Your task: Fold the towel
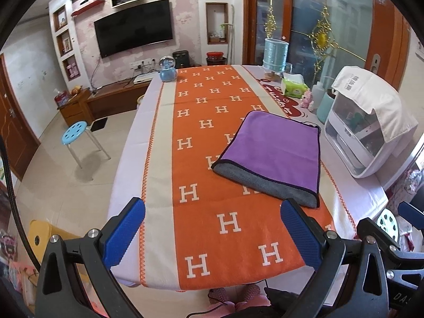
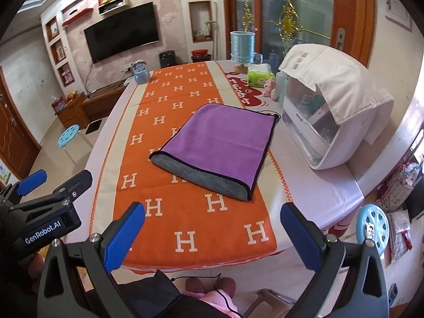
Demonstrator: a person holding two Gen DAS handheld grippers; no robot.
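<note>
Towel [image 2: 220,143]: purple, already doubled, grey underlayer showing. Left gripper [image 1: 212,235], right gripper [image 2: 212,235]: both spread wide, empty. Risk: pinching one layer only, dragging fold askew.

towel's [image 1: 273,153] underside hidden, cabinet [image 2: 326,132] contents blurred under cloth [image 2: 336,79]

- I see a table [image 2: 331,193] mid-frame, draped with an orange H-patterned runner [image 2: 185,220].
- A folded purple towel [image 2: 220,143] lies centre-frame on the runner.
- A white cabinet [image 2: 326,122] stands at right.
</note>
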